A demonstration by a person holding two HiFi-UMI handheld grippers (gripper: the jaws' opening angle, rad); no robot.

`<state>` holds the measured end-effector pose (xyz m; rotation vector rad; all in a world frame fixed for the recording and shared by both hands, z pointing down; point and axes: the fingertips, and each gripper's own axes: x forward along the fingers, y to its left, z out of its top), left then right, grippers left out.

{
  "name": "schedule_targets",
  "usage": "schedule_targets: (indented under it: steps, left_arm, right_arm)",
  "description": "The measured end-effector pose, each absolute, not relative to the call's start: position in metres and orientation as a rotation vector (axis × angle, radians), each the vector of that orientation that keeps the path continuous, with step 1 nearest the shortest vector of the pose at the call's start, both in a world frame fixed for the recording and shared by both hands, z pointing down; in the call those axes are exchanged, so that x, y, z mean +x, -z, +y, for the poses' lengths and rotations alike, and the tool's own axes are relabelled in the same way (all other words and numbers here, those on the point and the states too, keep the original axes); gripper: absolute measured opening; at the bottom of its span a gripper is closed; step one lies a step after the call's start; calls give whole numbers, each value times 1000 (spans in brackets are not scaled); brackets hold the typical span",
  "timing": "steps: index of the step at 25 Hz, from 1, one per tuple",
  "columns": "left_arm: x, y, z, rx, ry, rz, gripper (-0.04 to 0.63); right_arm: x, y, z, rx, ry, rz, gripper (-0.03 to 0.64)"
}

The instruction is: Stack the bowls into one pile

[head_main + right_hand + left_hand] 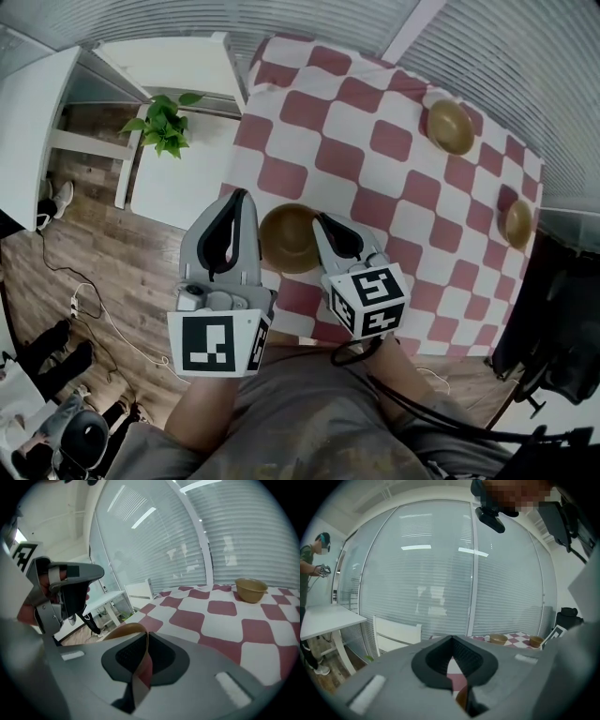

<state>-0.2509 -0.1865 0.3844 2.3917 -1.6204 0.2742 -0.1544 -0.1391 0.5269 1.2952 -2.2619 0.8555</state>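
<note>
Head view, looking steeply down: my right gripper point(323, 222) has its fingers closed on the right rim of the nearest bowl point(286, 239), a brown bowl at the near edge of the table point(375, 141), which is covered in a red-and-white checked cloth. I cannot tell whether this bowl rests on the cloth or is lifted off it.

Right gripper view: the thin brown rim of that bowl point(123, 631) runs straight between the two fingers of the right gripper point(143, 637), which pinch it from both sides.

My left gripper point(242, 197) sits just beside the same bowl, on its left, apart from the rim. Left gripper view: the fingers of the left gripper point(451, 639) meet at their tips with nothing between them. Checked cloth shows through the slot behind the tips.

Two more brown bowls stand well apart from the held one. The second bowl point(450, 127) is toward the far right of the table, and it also shows in the right gripper view point(251, 589). The third bowl point(517, 223) is near the right edge. Both stand upright and separate.

A potted green plant point(164, 122) stands off the table to the left, over the wooden floor point(112, 272).
</note>
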Motion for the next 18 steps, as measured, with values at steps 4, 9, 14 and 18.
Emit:
schedule_targets:
  steps: [4,9,14,18]
  left_arm:
    - [-241,-375,-192,2438,-243,-1605,0]
    - [-218,-345,-194,2512,-176,-1549,0]
    - [-188,-309,-200,2610,-90,-1454,0]
    - [-170,-292,-202,2669,-46,-1395,0]
  right_arm:
    - [-135,-510,-154,1410,-903,-2276,41]
    - [-105,-465,-169,1553,-894,-2292,41]
    - [-76,-414,-189,1695,-807,-2301,41]
    - [-61,-392,-196,1761,-755,-2296,41]
